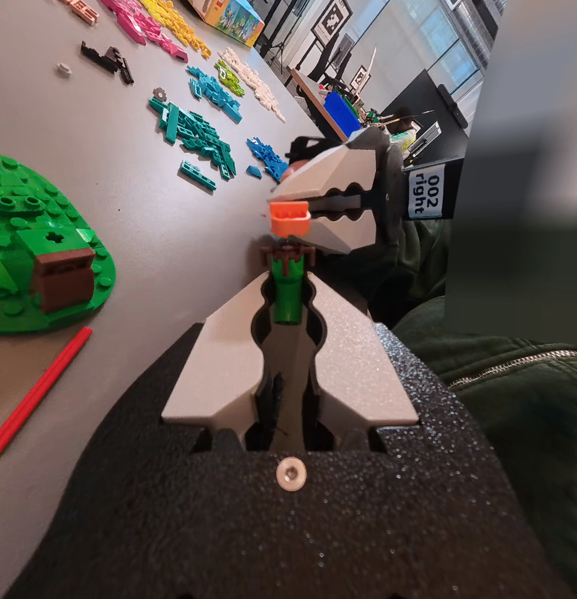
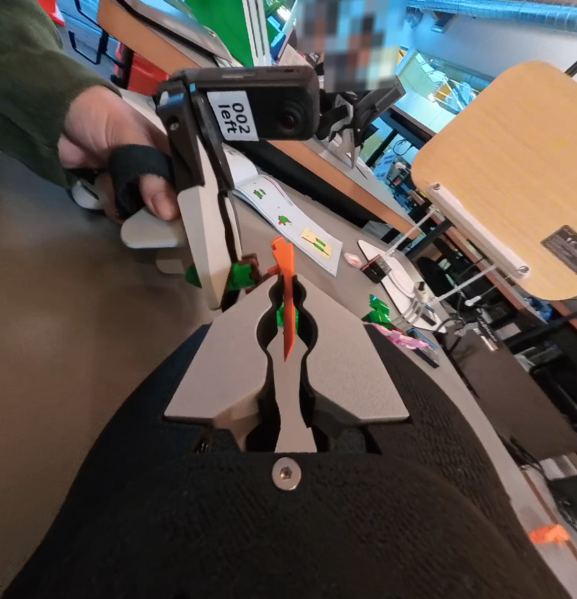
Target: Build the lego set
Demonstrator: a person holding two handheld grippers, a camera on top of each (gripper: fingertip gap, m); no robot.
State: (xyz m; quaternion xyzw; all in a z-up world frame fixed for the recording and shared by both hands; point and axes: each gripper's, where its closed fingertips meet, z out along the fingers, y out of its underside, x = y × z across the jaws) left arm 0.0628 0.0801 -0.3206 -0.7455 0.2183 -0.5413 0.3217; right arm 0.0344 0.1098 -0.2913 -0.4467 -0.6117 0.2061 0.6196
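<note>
My left gripper (image 1: 287, 278) is shut on a green stem piece (image 1: 286, 298) topped by a small brown spiky piece (image 1: 287, 254), held above the table. My right gripper (image 2: 287, 282) is shut on an orange brick-separator tool (image 2: 288, 311). In the left wrist view the right gripper (image 1: 280, 223) comes in from the right, and the orange tool (image 1: 289, 217) sits right above the brown piece. In the right wrist view the left gripper (image 2: 220, 291) shows edge-on, with the green and brown piece (image 2: 243, 275) beside the tool's tip. A green domed base build (image 1: 37, 246) with a brown block stands on the left.
Sorted piles of bricks lie on the grey table: teal (image 1: 196, 136), blue (image 1: 267, 158), pink (image 1: 144, 26), yellow (image 1: 180, 26), white (image 1: 254, 77) and black (image 1: 108, 58). A red rod (image 1: 37, 392) lies near the base. An open instruction booklet (image 2: 290, 223), a small green build (image 2: 378, 311) and a wooden chair (image 2: 507, 178) are to the right. The gap from one gripper's tips to the other's is roughly 4 centimetres. Both grippers' tips are roughly 11 centimetres from the red rod (image 1: 37, 392).
</note>
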